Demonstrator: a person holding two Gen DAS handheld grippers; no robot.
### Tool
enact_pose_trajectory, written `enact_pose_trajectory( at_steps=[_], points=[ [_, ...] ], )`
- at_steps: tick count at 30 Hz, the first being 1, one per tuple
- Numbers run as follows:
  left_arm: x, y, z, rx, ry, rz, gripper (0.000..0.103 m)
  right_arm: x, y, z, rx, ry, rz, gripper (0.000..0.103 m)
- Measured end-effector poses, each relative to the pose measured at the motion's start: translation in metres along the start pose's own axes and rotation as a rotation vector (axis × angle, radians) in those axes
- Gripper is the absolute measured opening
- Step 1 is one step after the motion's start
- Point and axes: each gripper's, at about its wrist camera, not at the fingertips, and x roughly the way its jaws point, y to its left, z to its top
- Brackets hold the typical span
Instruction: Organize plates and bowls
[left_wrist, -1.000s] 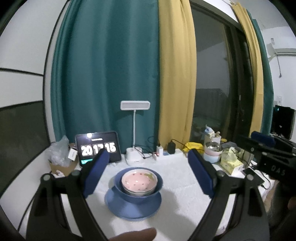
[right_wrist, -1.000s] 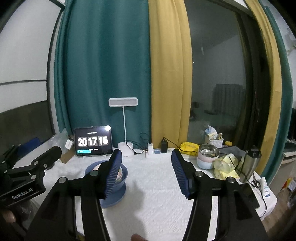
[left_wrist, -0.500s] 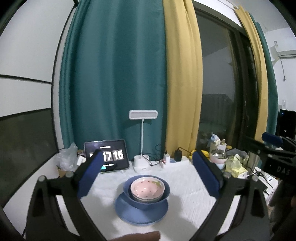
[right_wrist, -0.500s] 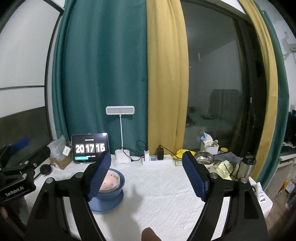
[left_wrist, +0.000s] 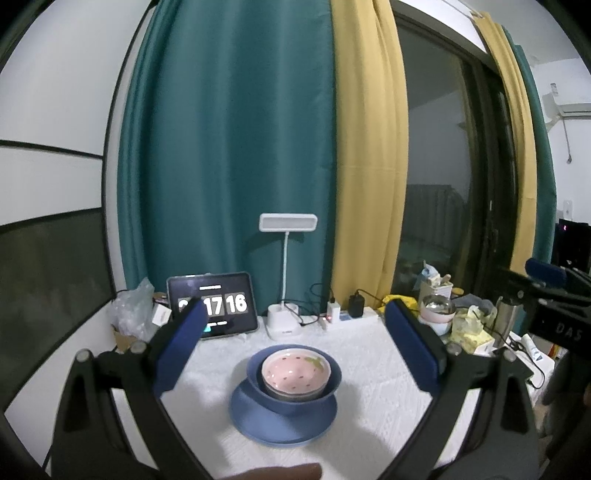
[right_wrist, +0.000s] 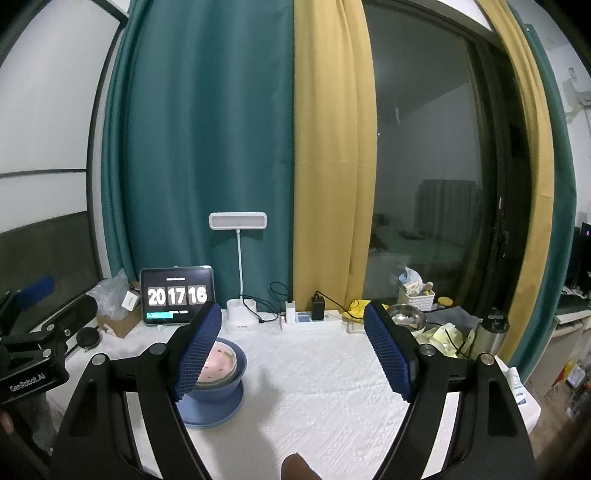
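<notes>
Since a second ago both pairs of jaws have spread wider, the right ones by a good deal, with nothing between either pair, and the clock on the tablet (left_wrist: 212, 305) has ticked from 20 17 15 to 20 17 16. The left gripper (left_wrist: 295, 343) is released, its two blue pads standing far apart above the table, gripping nothing. The right gripper (right_wrist: 293, 350) is also released and empty, its ribbed blue pads wide apart over bare cloth. On the white tablecloth (left_wrist: 369, 387) sits a tidy stack: a blue plate (left_wrist: 258, 424) at the bottom, a blue bowl (left_wrist: 295, 404) standing on it, and a pink bowl (left_wrist: 295, 373) with small dark specks nested inside the blue one. In the left wrist view the stack lies straight ahead, centred between the pads but beyond them. In the right wrist view it sits to the left, partly hidden behind the left pad. Behind the stack, along the far edge of the table, stand the tablet, a white desk lamp (left_wrist: 287, 280) and a white power strip (right_wrist: 310, 323) with chargers plugged in. Teal and yellow curtains (right_wrist: 332, 166) hang behind, beside a dark window (right_wrist: 424, 166). Assorted clutter crowds the table's right end.
</notes>
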Motion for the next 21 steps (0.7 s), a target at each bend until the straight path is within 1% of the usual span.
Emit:
enact_pose_trajectory(
  at_steps=[21],
  points=[
    [-0.0003,0.001,-0.0021,-0.001,0.001,0.0,0.097,0.0024,-0.0032,-0.0021,0.012,0.002,0.001,0.082]
  ],
)
